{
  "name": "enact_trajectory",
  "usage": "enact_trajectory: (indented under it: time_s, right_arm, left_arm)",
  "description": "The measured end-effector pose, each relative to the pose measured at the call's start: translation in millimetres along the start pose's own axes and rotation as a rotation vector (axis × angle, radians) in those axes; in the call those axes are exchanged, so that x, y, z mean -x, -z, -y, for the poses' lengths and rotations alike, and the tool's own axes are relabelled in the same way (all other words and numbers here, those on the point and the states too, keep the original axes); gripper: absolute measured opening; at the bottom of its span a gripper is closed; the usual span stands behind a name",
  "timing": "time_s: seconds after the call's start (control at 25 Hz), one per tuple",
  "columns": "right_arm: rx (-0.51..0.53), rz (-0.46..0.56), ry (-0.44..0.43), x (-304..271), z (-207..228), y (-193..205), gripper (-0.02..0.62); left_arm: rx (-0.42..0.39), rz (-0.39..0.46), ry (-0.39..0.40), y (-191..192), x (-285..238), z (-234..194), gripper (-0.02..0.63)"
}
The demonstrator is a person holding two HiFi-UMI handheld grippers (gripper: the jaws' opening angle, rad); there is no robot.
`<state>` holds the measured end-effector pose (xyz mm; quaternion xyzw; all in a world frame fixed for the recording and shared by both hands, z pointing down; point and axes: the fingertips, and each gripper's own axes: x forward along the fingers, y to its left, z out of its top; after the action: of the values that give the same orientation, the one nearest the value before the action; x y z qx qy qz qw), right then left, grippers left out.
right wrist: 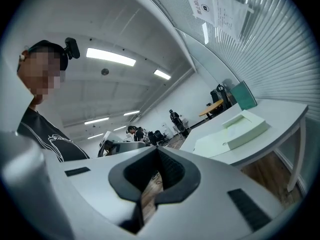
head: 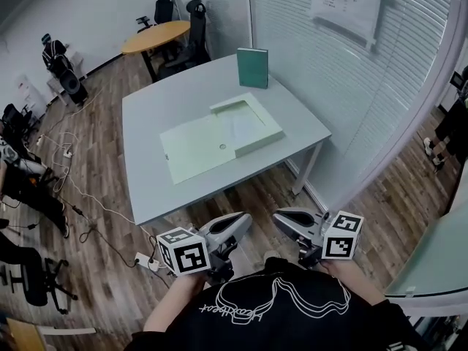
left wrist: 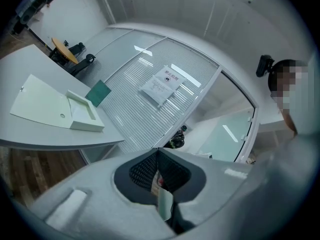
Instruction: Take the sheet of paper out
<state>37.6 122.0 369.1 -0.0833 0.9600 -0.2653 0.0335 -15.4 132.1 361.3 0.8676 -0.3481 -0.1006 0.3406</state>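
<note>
A pale green file box [head: 257, 139] lies open on the grey table [head: 146, 189], its lid [head: 194, 152] folded flat to the left. A white sheet of paper [head: 243, 126] rests inside the tray. In the left gripper view the box [left wrist: 82, 116] is far off at the left; in the right gripper view the box [right wrist: 245, 128] is at the right. My left gripper [head: 243, 219] and right gripper [head: 281, 216] hang side by side close to my chest, short of the table's near edge. Both are shut with nothing between the pads [left wrist: 159, 152] [right wrist: 157, 151].
A dark green book [head: 252, 67] stands upright at the table's far edge. A glass wall with blinds [head: 365, 86] runs along the right. A round wooden table [head: 155, 35], office chairs and floor cables [head: 80, 210] lie to the left. A person [head: 452, 126] stands beyond the glass.
</note>
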Motion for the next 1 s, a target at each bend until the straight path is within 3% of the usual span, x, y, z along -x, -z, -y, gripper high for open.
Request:
enact_trajectory:
  time_s: [0.2,0.32,0.48,1.0]
  right_arm:
    - [-0.034,-0.009,-0.030,-18.4,32.5,-5.2,0.009]
    - [-0.045,-0.023,-0.052,-34.0,57.7,-17.0,0.009]
    - [-0.037,-0.057,-0.078,-53.7,97.4,-41.2,0.009]
    - [-0.017,-0.110,-0.142,-95.6,214.6,-111.1,0.009]
  left_arm:
    - [0.020,0.007,-0.022,-13.4,-12.4,-26.2,0.012]
    - [-0.007,0.009,-0.033,-30.9,-25.1,-43.0,0.012]
    - [-0.042,0.022,-0.039,-59.6,-50.8,-68.5,0.012]
    - [-0.038,0.083,-0.111,-136.7,-134.2,-156.5,0.014]
